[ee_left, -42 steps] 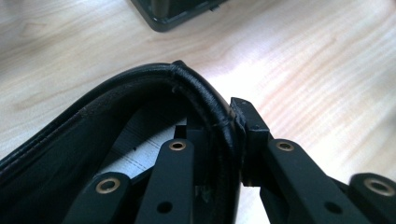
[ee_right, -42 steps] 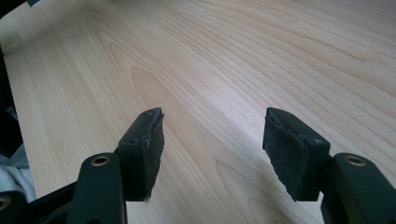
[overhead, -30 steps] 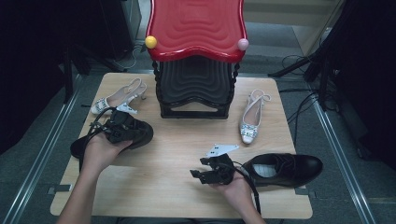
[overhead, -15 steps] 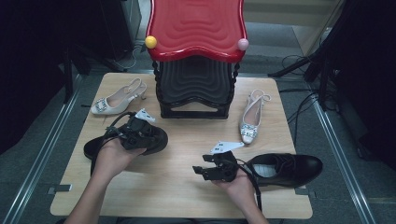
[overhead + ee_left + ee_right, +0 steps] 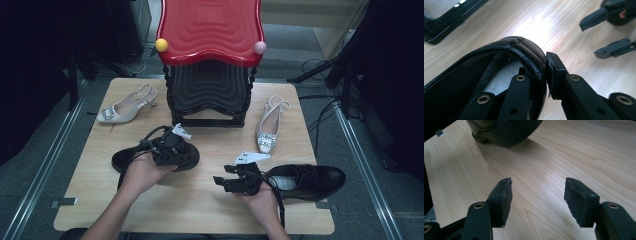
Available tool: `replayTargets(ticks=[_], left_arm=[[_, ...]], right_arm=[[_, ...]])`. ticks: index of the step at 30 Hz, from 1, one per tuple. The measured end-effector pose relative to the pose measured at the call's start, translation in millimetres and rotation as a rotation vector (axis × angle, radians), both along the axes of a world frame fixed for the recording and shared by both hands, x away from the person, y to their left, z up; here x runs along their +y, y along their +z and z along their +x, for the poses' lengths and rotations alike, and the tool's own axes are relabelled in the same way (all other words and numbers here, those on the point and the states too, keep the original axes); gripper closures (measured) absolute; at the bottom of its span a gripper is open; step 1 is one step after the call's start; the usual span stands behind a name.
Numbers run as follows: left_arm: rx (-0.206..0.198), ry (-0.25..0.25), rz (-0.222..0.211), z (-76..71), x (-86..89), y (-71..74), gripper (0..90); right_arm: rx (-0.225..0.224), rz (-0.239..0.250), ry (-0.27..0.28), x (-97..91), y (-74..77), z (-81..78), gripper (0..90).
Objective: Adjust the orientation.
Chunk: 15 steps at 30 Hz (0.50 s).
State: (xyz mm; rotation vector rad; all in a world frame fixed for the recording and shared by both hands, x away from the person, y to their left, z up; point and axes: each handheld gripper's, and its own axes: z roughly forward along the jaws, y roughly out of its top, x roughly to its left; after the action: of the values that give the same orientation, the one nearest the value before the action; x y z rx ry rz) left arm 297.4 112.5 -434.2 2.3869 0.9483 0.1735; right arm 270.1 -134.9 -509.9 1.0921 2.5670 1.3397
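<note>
The left claw (image 5: 546,75) was clamped on the padded heel collar of a black leather shoe (image 5: 150,156), one jaw inside the shoe and the other outside. That shoe lay on the pale wood-grain counter (image 5: 200,210), left of centre, in front of a stack of ribbed black stools (image 5: 210,92) topped by a glossy red one (image 5: 210,27).

The right claw (image 5: 222,181) hovered low over bare counter with its jaws spread wide and nothing between them, pointing toward the held shoe, with open wood between the two. Just behind it sat the matching laced black shoe (image 5: 305,181).

Two cream slingback heels with jewelled buckles lay farther back, one at the left (image 5: 125,106), one at the right (image 5: 270,125). Both forearms reached in from the near edge.
</note>
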Motion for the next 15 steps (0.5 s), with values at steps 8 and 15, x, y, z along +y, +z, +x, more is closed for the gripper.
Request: replayTargets(ticks=[8, 15], left_arm=[[0.050, -0.055, 0.021, 6.6, -29.6, -19.9, 80.9], [0.068, -0.067, 0.043, 7.7, -42.3, -33.9, 78.7]], right_arm=[[-0.001, -0.018, -0.006, -0.6, -2.7, -7.9, 41.5], [0.005, -0.027, -0.006, 1.6, -5.9, -7.6, 41.3]])
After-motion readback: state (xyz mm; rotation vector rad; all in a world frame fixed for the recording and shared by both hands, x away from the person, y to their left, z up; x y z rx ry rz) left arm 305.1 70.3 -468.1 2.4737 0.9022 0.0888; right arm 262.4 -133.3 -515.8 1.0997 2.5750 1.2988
